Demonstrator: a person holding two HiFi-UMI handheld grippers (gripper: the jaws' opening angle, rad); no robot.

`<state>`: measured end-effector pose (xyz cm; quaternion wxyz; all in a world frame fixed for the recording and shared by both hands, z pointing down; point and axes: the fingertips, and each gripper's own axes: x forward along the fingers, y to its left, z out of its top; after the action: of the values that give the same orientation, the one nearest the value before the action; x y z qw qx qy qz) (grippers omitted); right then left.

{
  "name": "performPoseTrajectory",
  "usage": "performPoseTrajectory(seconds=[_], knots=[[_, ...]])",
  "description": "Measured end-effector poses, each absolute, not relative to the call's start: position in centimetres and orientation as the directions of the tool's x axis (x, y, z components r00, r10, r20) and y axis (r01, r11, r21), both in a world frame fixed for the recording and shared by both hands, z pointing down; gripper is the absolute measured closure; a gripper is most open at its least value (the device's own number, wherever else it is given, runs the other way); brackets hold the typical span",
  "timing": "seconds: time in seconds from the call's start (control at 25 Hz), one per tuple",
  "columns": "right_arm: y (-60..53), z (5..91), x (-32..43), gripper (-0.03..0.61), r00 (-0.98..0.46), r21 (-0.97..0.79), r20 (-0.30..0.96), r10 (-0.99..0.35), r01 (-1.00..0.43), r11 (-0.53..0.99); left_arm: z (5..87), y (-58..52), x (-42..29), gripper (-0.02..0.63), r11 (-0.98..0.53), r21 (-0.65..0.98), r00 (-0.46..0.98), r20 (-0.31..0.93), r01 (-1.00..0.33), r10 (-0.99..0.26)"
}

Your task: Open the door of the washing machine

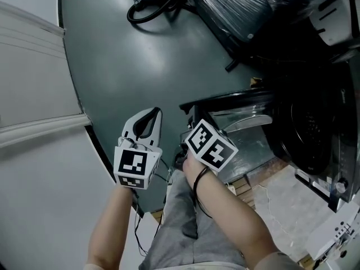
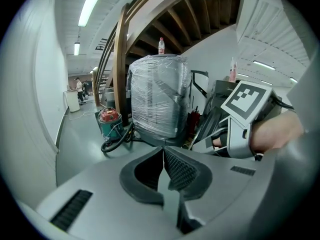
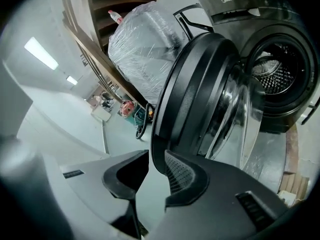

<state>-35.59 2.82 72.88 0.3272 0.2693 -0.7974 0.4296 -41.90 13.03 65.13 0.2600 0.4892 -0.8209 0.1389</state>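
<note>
Door (image 3: 192, 89) of the washing machine (image 3: 295, 109) stands swung wide, drum exposed. Right gripper (image 3: 156, 158): jaws part-open, the door's lower rim sitting just at the gap between the tips, with no clear clamp on it. Left gripper (image 2: 163, 151): jaws closed together, empty, not touching the door.

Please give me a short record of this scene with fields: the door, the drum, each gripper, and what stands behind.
door: open, swung wide from the washing machine
drum: exposed, dark
left gripper: shut, holds nothing
right gripper: jaws apart, door's rim at their tips
behind: bundle wrapped in plastic film; red vacuum cleaner
</note>
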Motion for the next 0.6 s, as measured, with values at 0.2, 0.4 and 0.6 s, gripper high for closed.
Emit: performPoseTrajectory(seconds=[0.2, 0.4, 0.6], knots=[[2.4, 69.4, -34.6, 0.497, -0.677, -0.505, 0.720, -0.152, -0.662, 0.554, 62.6, 12.4, -41.0, 0.592, 0.461, 0.009, -0.379, 0.554, -0.888, -0.741], [1.7, 64.8, -33.0, 0.514, -0.704, -0.471, 0.692, -0.160, -0.608, 0.639, 59.1, 11.8, -40.1, 0.592, 0.438, -0.005, -0.370, 0.543, -0.899, -0.754], [-0.3, 60.2, -30.9, 0.532, -0.731, -0.430, 0.658, -0.183, -0.563, 0.706, 54.6, 9.9, -39.2, 0.592, 0.416, -0.015, -0.366, 0.504, -0.909, -0.782]])
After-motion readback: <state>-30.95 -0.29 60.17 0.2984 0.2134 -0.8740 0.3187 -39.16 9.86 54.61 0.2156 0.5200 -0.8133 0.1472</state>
